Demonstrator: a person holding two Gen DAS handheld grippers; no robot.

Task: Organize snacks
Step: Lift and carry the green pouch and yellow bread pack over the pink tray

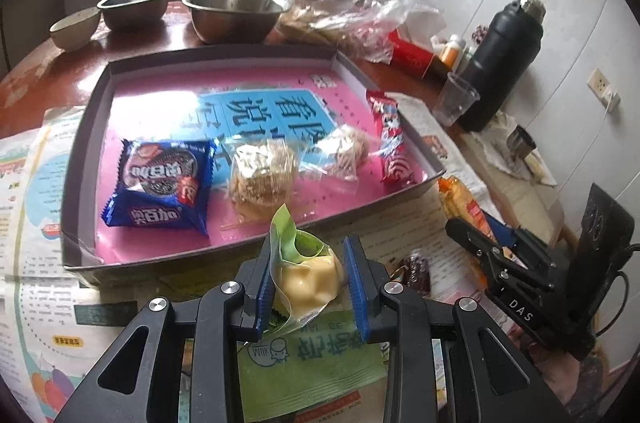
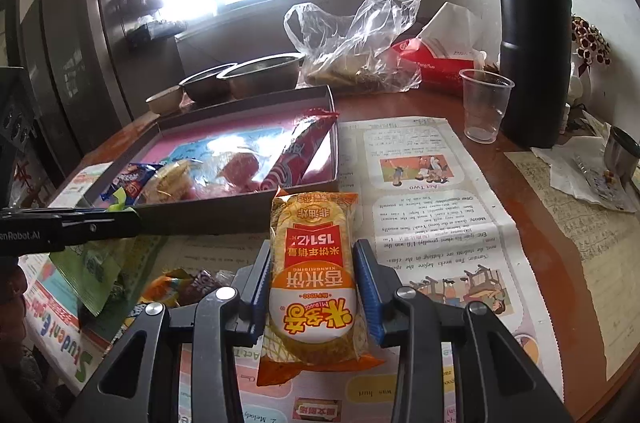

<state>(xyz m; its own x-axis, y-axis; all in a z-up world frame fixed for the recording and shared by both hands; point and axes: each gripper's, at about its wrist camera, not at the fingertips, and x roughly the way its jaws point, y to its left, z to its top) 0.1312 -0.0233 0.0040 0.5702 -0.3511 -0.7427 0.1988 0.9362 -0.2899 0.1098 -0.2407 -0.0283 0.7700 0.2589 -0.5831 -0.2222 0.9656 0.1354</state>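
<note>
Jaws of left gripper (image 1: 310,277) clamp yellow pudding pouch (image 1: 308,279); right gripper (image 2: 314,287) jaws pinch orange rice-cracker pack (image 2: 312,275). Both near tray (image 1: 80,159), four snacks inside; few loose on desk.

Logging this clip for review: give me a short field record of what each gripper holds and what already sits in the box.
left gripper: shut on yellow pastry packet
right gripper: closed on orange rice cracker pack
box: blue cookie pack, two clear-wrapped cakes, red snack bar
loose on newspaper: green wrapper
</note>
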